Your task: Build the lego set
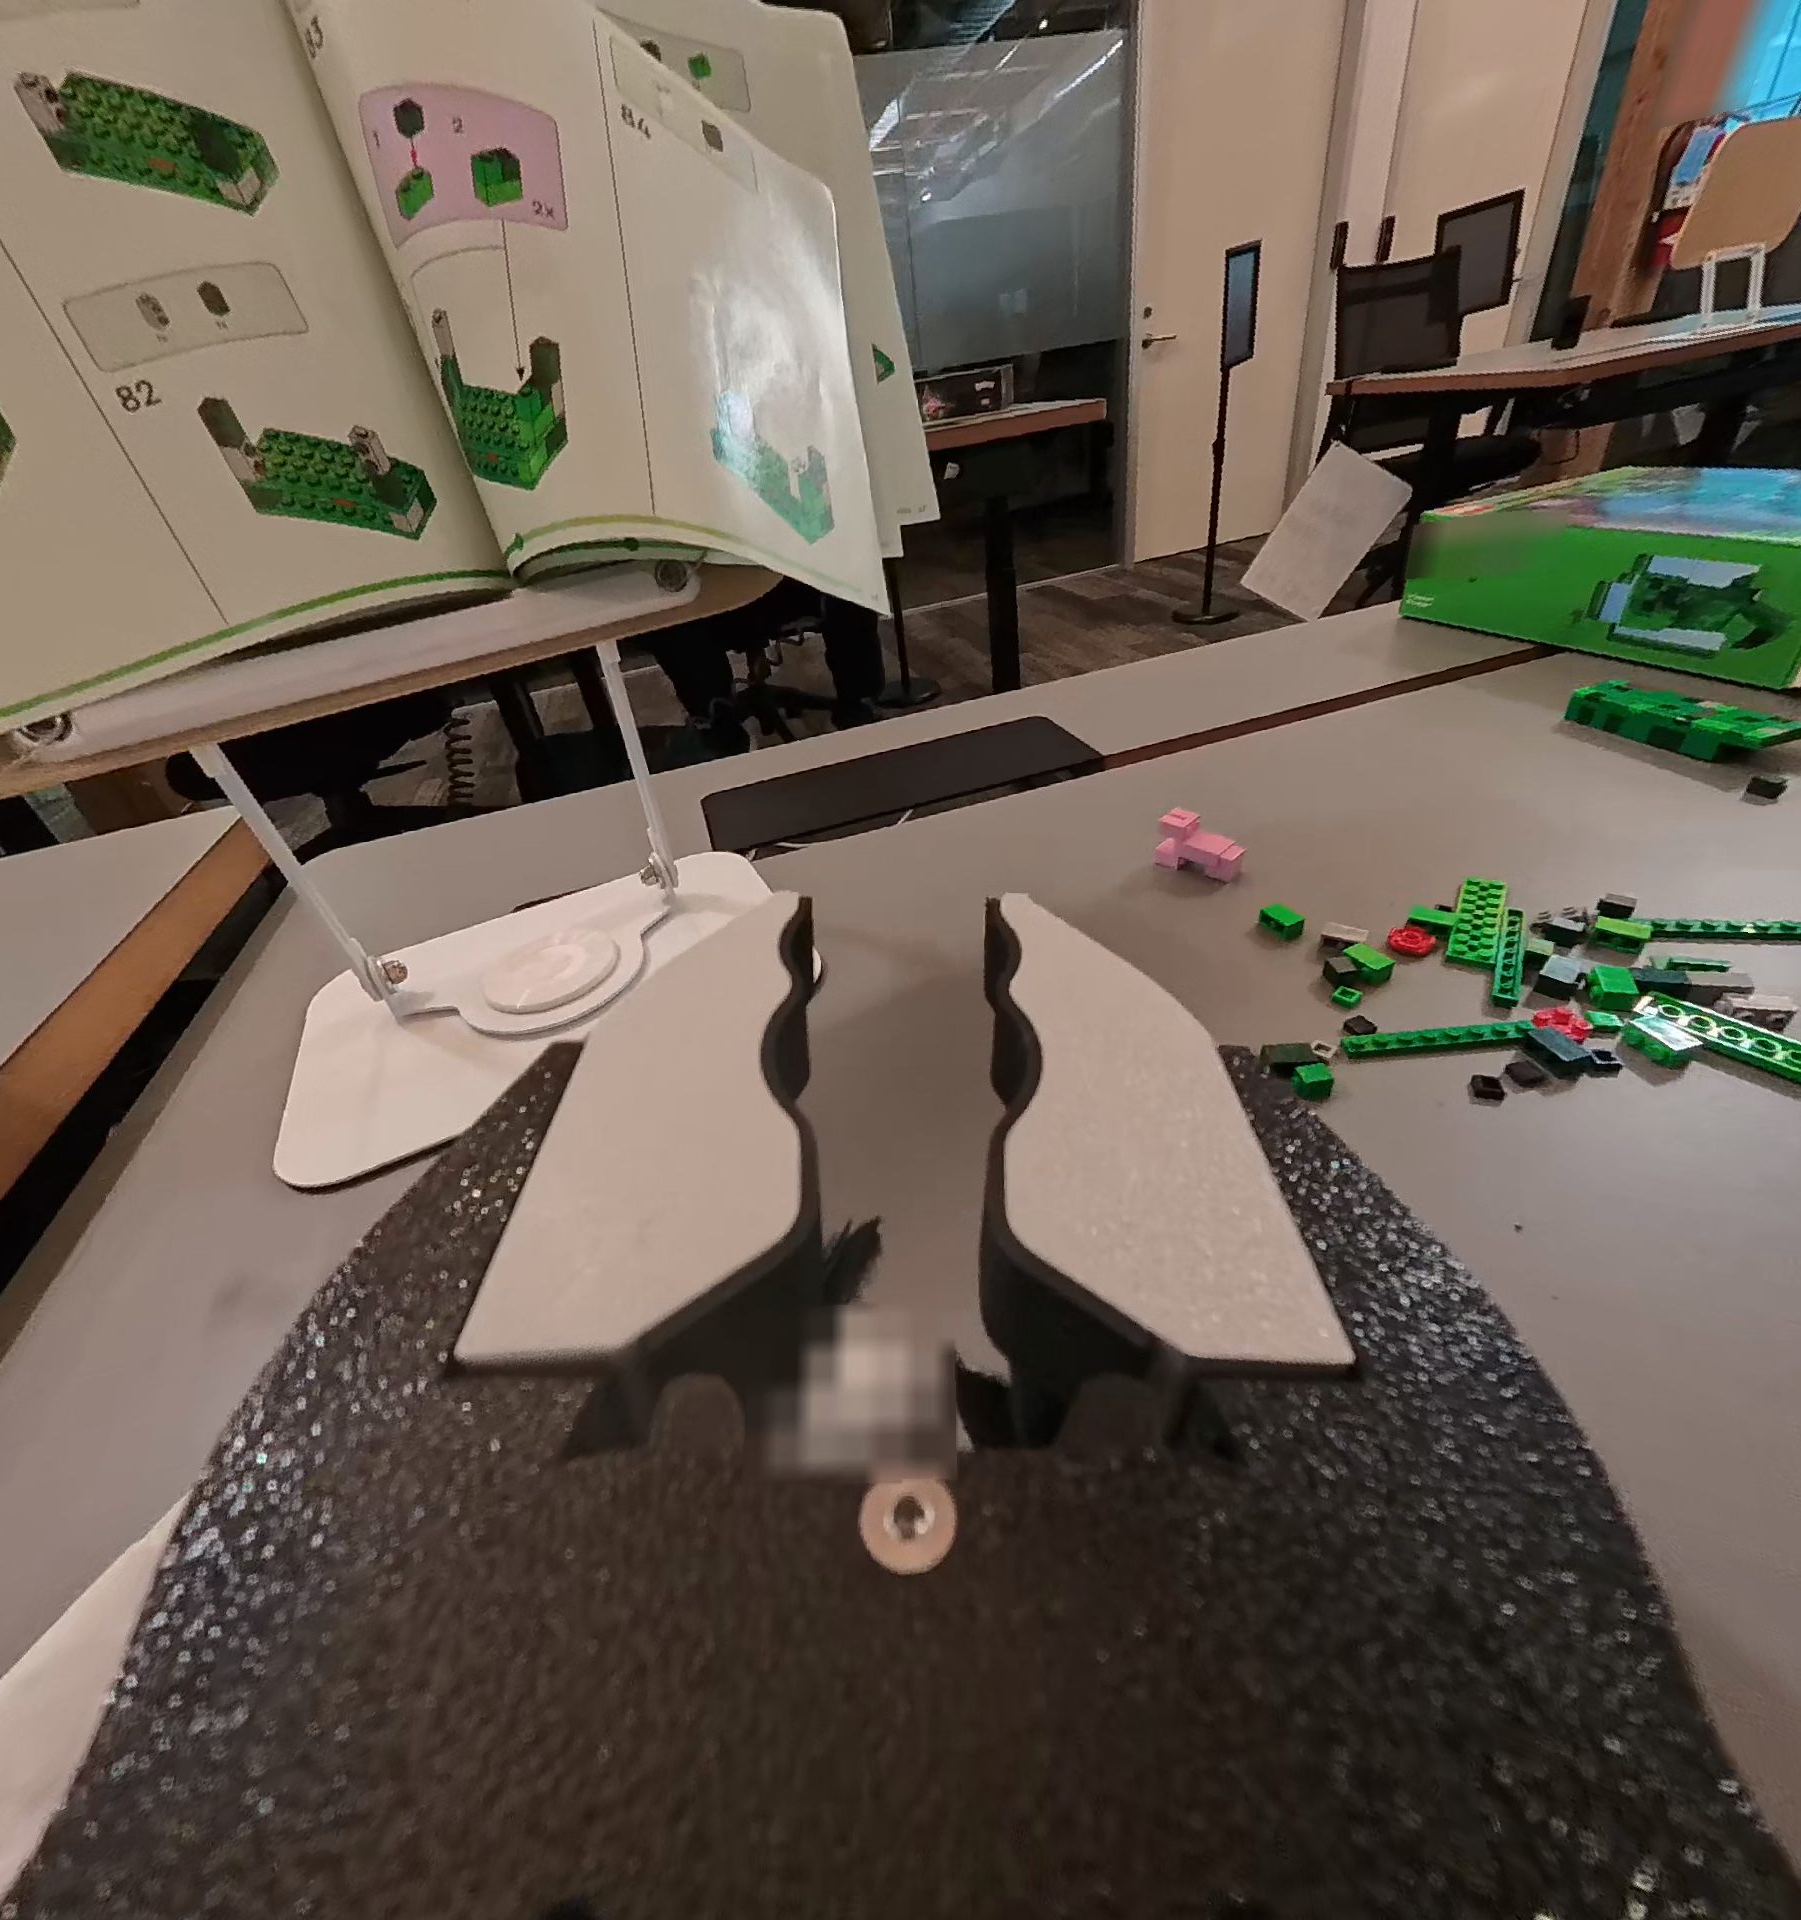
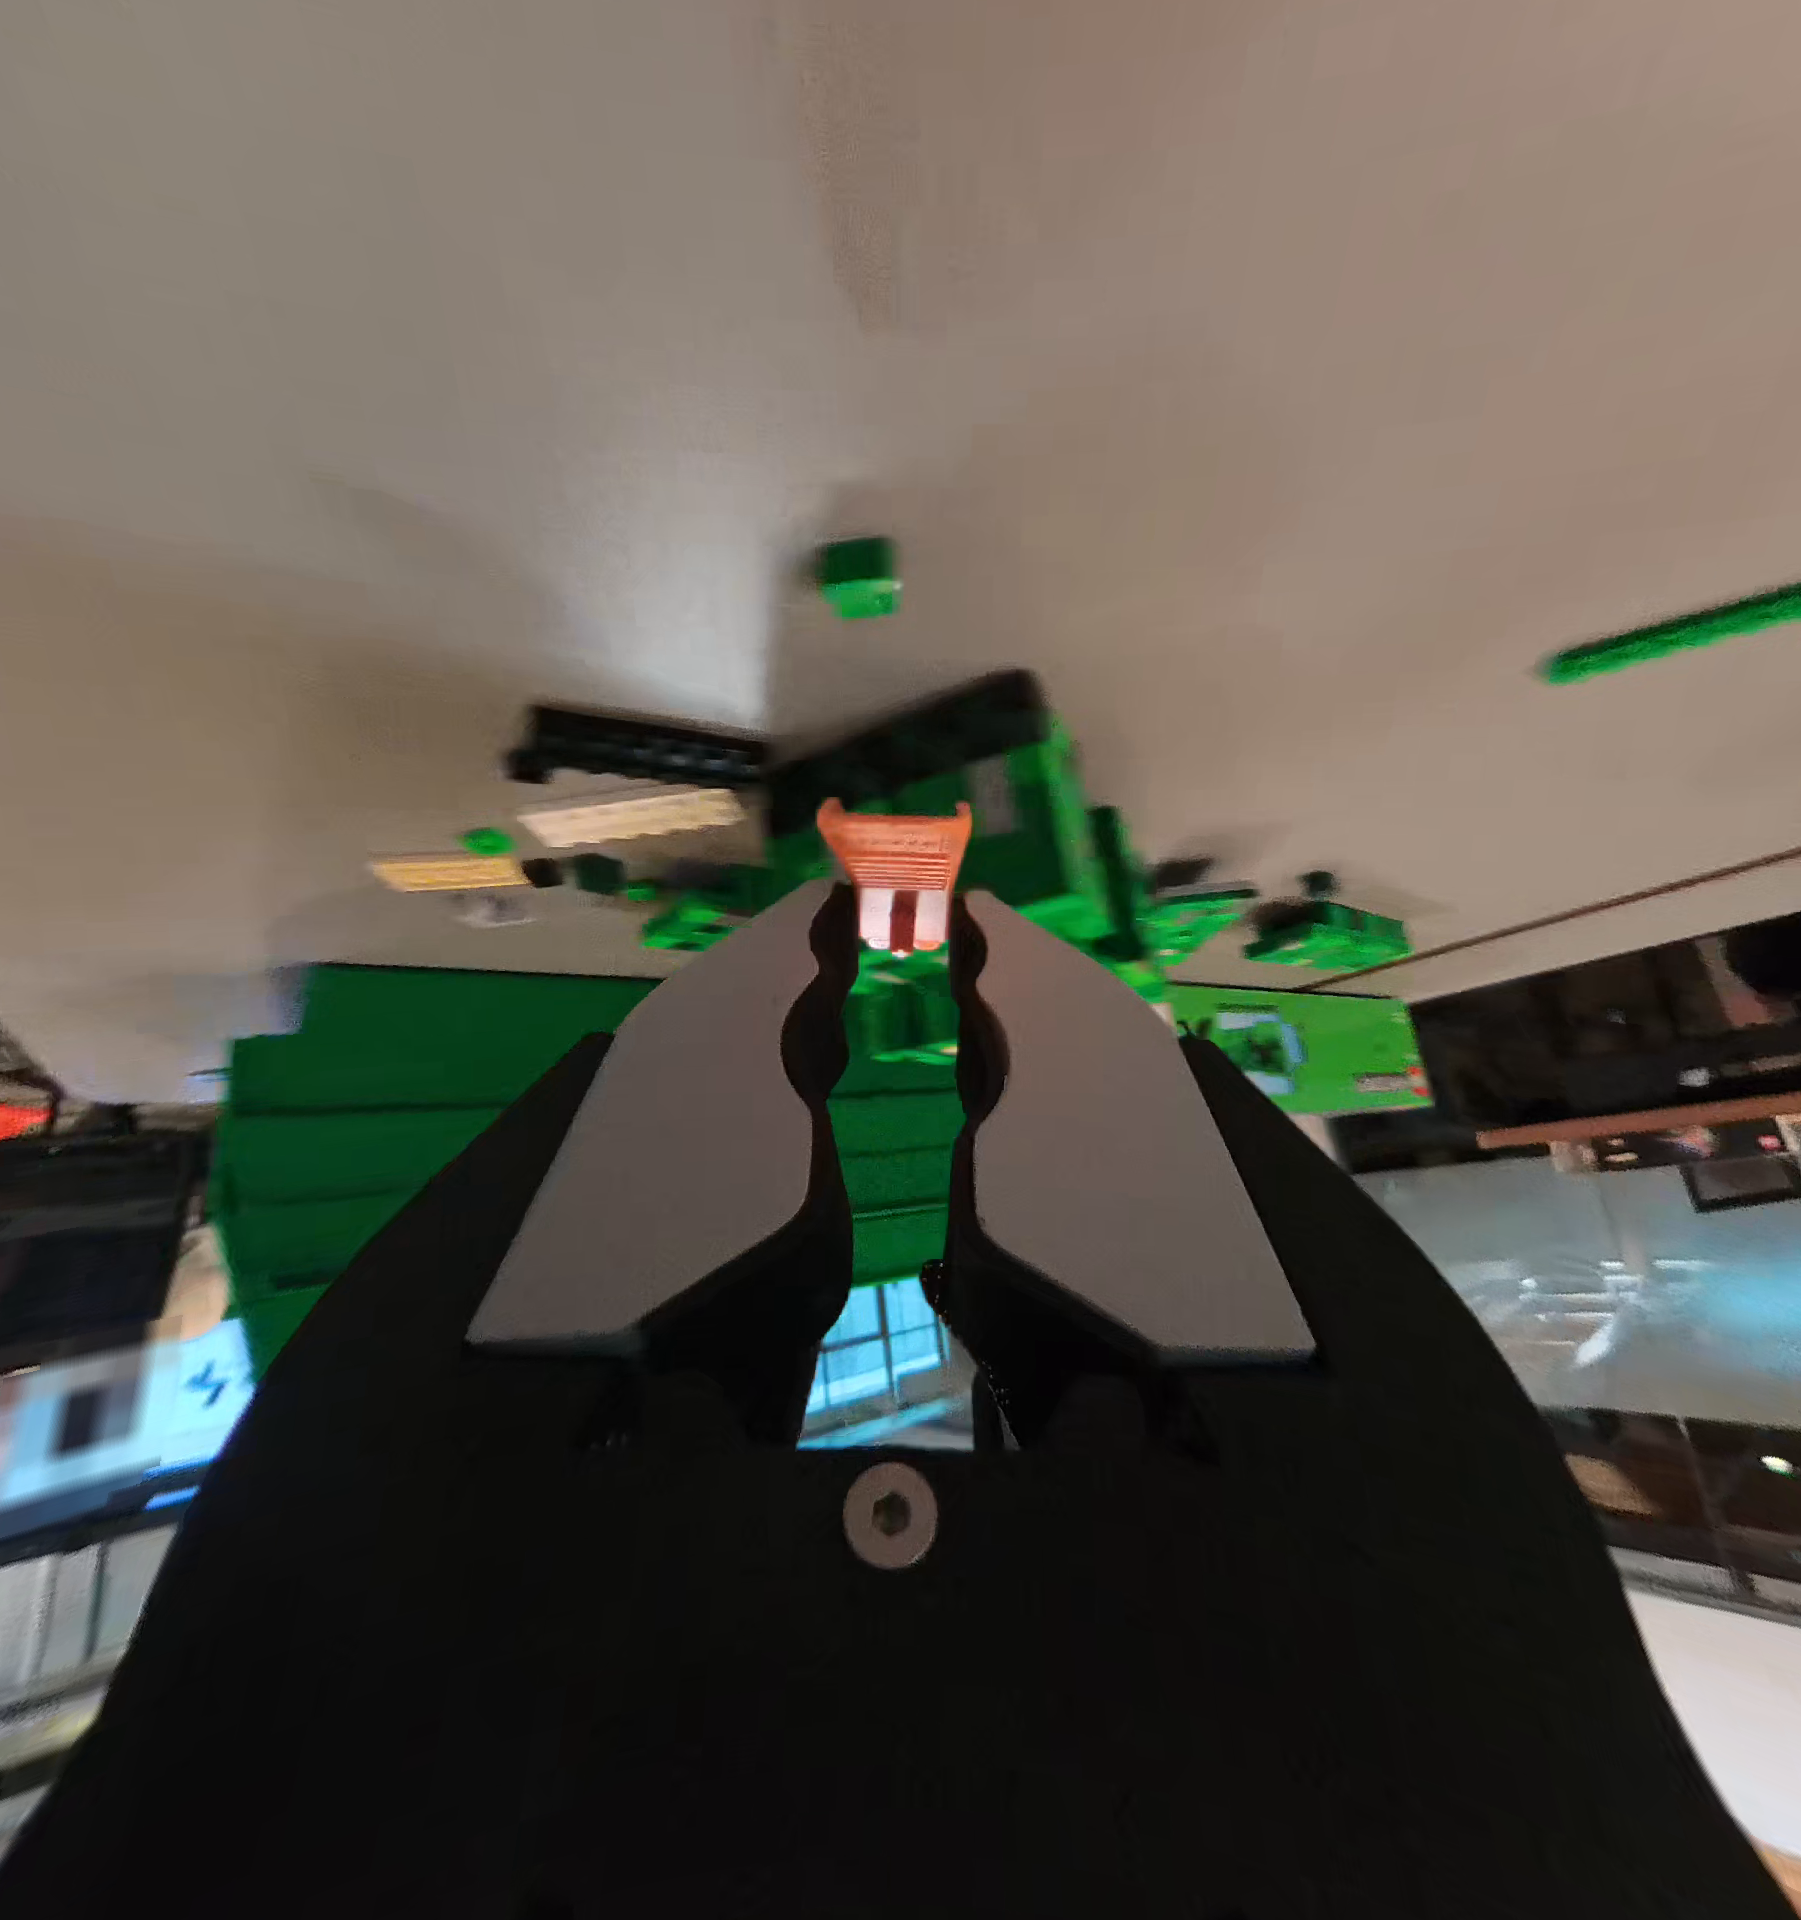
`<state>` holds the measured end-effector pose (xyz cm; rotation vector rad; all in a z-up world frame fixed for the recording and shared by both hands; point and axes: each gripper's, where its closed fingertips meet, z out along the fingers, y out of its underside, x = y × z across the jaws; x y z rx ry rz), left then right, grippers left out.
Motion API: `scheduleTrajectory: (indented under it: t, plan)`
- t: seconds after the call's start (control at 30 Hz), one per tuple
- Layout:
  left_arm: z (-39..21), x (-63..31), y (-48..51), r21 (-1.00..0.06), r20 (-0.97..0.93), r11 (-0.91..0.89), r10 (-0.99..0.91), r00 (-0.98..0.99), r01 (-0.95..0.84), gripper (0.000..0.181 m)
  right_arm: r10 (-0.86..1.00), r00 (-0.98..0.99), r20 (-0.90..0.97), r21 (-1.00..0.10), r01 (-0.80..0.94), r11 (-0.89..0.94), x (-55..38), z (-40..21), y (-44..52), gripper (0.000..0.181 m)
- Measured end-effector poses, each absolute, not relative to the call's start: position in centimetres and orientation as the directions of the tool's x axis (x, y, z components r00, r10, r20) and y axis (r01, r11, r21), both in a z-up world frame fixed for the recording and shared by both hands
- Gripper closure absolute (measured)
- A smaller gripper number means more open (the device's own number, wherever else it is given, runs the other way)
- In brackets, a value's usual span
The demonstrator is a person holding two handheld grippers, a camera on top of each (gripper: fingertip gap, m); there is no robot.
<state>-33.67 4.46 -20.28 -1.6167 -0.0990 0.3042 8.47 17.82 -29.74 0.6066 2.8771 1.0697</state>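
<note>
Our left claw (image 1: 901, 935) stands with its jaws well apart and nothing between them, hovering above the grey table (image 1: 1498, 1299). Just beyond its left finger sits the white stand (image 1: 408, 1049), whose thin legs carry the open manual (image 1: 356, 312) up and to the left. To the right of the claw, apart from it, we see the loose bricks (image 1: 1592, 987): green plates, small dark pieces and two red round ones, scattered in a heap. A pink figure (image 1: 1197, 844) stands alone between that heap and the claw, a little farther back. Beyond the heap lies a flat green build (image 1: 1685, 719), and behind it the green box (image 1: 1644, 592) at the table's far edge.

Our right claw (image 2: 901, 920) is nearly closed, its tips pinching an orange tool (image 2: 894, 862) by its narrow end, so the wide ribbed end sticks out past the fingertips. This view is blurred and turned upside down. Directly past the tool we see a green and black build (image 2: 1031, 810) on the table (image 2: 563, 364); whether the tool touches it we cannot tell. A single green brick (image 2: 856, 577) lies farther out, and a long green plate (image 2: 1706, 623) lies well off to the right.
</note>
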Motion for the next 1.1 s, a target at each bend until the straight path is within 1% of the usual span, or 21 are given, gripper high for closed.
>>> scheduleTrajectory:
  t: [0.1, 0.17, 0.33, 0.43, 0.53, 0.73, 0.93, 1.1]
  plan:
    - [-20.4, -33.5, 4.6, -0.99, -0.136, -0.076, 0.239, 0.961, -0.121, 0.15, 0.397, -0.91, 0.117, 0.672, 0.367, 0.644, 11.6, -30.8, 18.0, 0.165]
    - [-20.6, -33.3, 4.7, -0.989, -0.14, -0.082, 0.233, 0.962, -0.124, 0.15, 0.436, -0.891, 0.128, 0.679, 0.399, 0.616, 12.8, -31.5, 18.5, 0.165]
    - [-21.0, -33.1, 5.0, -0.986, -0.157, -0.096, 0.224, 0.962, -0.138, 0.15, 0.537, -0.827, 0.167, 0.653, 0.501, 0.568, 13.5, -32.6, 18.8, 0.165]
    - [-21.1, -32.9, 5.1, -0.984, -0.164, -0.106, 0.217, 0.962, -0.144, 0.15, 0.607, -0.779, 0.157, 0.636, 0.55, 0.541, 13.5, -33.1, 18.5, 0.165]
    - [-21.2, -32.7, 5.2, -0.983, -0.169, -0.11, 0.21, 0.963, -0.149, 0.15, 0.629, -0.765, 0.136, 0.638, 0.553, 0.535, 13.4, -33.6, 18.3, 0.165]
    - [-21.4, -32.6, 5.3, -0.982, -0.17, -0.117, 0.205, 0.964, -0.149, 0.15, 0.542, -0.83, 0.131, 0.658, 0.481, 0.579, 10.5, -33.6, 17.4, 0.165]
    - [-21.5, -32.5, 5.5, -0.98, -0.179, -0.123, 0.199, 0.963, -0.156, 0.15, 0.342, -0.912, 0.227, 0.686, 0.399, 0.609, 3.5, -33.5, 17.1, 0.165]
    - [-21.7, -32.4, 5.6, -0.979, -0.18, -0.127, 0.195, 0.964, -0.157, 0.15, 0.226, -0.924, 0.308, 0.686, 0.381, 0.62, -1.9, -33.4, 16.7, 0.165]
